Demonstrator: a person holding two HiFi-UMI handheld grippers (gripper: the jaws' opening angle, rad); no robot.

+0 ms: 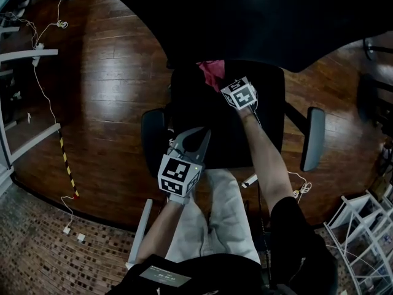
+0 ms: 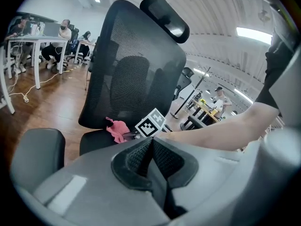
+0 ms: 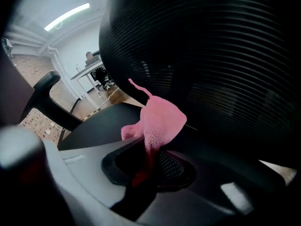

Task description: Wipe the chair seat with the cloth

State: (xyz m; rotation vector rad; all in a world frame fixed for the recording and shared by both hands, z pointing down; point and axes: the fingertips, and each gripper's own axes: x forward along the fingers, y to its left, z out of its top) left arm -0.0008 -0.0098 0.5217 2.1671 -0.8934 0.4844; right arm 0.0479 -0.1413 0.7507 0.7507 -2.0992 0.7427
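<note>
Closest, at left, the left hand-held gripper [image 1: 190, 141] hovers over the seat's front edge, its jaws pressed together and empty. To the right, the right hand-held gripper [image 1: 220, 83] pinches a fuzzy pink cloth [image 1: 210, 74] at the back of the smooth black seat [image 1: 258, 134], near the ribbed mesh backrest [image 2: 131, 65]. Wiping seems barely begun, with most of the seat still to cover.

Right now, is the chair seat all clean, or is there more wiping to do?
Done: the cloth is picked up, and the right gripper is shut on it. In hand: the cloth is at the back of the seat, by the backrest. The left gripper is shut and empty near the front. Left: the seat shows no wipe marks, so I can't tell how much is clean.
</note>
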